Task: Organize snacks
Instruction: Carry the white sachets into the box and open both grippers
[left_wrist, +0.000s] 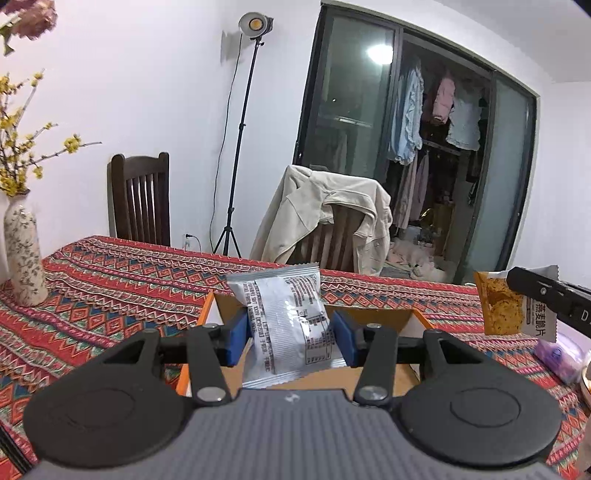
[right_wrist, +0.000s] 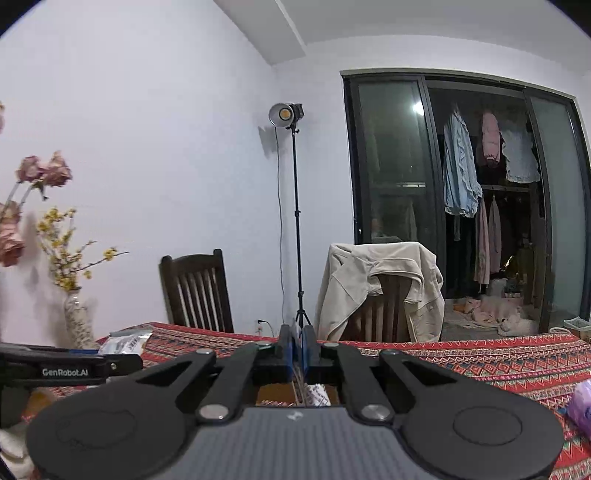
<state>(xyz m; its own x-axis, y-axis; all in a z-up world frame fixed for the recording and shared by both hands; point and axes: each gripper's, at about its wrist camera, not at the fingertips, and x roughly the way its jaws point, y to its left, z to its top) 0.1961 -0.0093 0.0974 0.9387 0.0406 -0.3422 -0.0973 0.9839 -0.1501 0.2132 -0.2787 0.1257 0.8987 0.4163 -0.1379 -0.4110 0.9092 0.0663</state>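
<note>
My left gripper (left_wrist: 291, 325) is shut on a silver snack packet (left_wrist: 284, 310), held upright between the blue pads above an open orange-rimmed cardboard box (left_wrist: 373, 319). At the right edge of the left wrist view, my right gripper (left_wrist: 519, 278) pinches an orange-and-white snack packet (left_wrist: 504, 306) above the table. In the right wrist view the right gripper (right_wrist: 297, 349) has its pads pressed together on that packet's thin edge, and the white end of the packet (right_wrist: 317, 395) hangs below. The left gripper (right_wrist: 122, 363) shows at the left with the silver packet (right_wrist: 125, 341).
The table carries a red patterned cloth (left_wrist: 110, 280). A flowered vase (left_wrist: 24, 254) stands at its left end and a purple packet (left_wrist: 557, 354) lies at the right. Behind the table are a dark chair (left_wrist: 140, 199), a chair draped with a cream jacket (left_wrist: 325, 221) and a light stand (left_wrist: 240, 147).
</note>
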